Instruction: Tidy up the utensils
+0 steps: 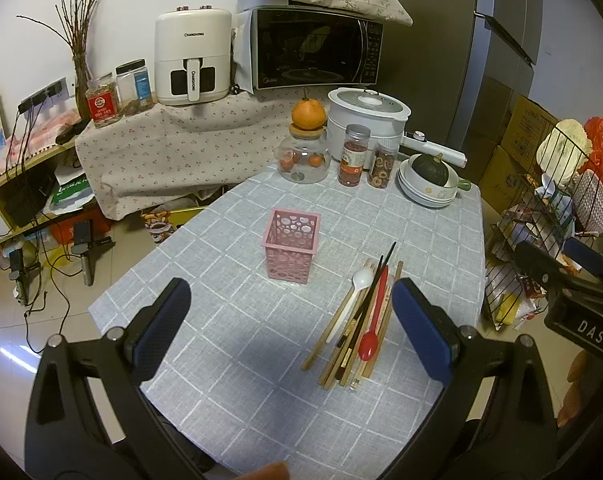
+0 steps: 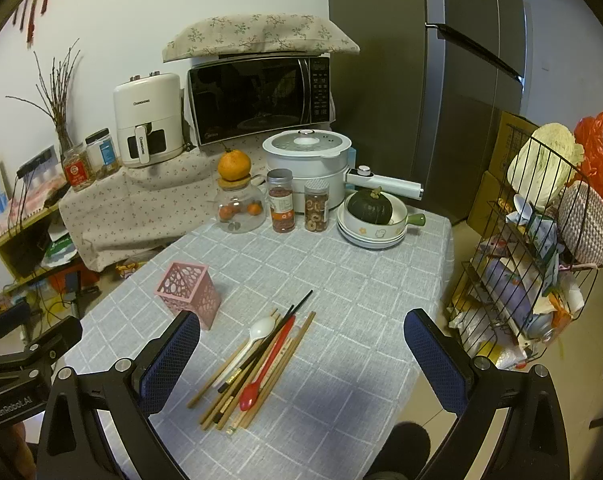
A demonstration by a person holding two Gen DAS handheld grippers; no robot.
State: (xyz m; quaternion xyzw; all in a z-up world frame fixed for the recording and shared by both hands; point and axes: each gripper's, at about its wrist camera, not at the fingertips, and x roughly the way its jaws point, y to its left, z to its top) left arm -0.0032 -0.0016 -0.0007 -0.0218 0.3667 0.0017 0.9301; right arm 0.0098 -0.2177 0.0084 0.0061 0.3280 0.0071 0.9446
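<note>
A pink perforated holder point(image 1: 292, 249) stands upright and empty on the grey checked tablecloth point(image 1: 229, 340); it also shows in the right wrist view point(image 2: 191, 293). To its right lies a pile of wooden chopsticks point(image 1: 377, 354), black chopsticks, a white spoon point(image 1: 360, 282) and a red spoon point(image 1: 368, 346). The pile shows in the right wrist view point(image 2: 257, 376). My left gripper point(image 1: 291, 328) is open and empty above the table's near part, left of the pile. My right gripper point(image 2: 301, 360) is open and empty, with the pile between its fingers in view.
At the table's far end stand a glass jar with an orange point(image 1: 304, 148), two spice jars point(image 1: 353, 156), a white cooker point(image 1: 365, 120) and bowls holding a green squash point(image 1: 431, 180). A wire rack point(image 2: 541, 264) stands right of the table. The floor lies left.
</note>
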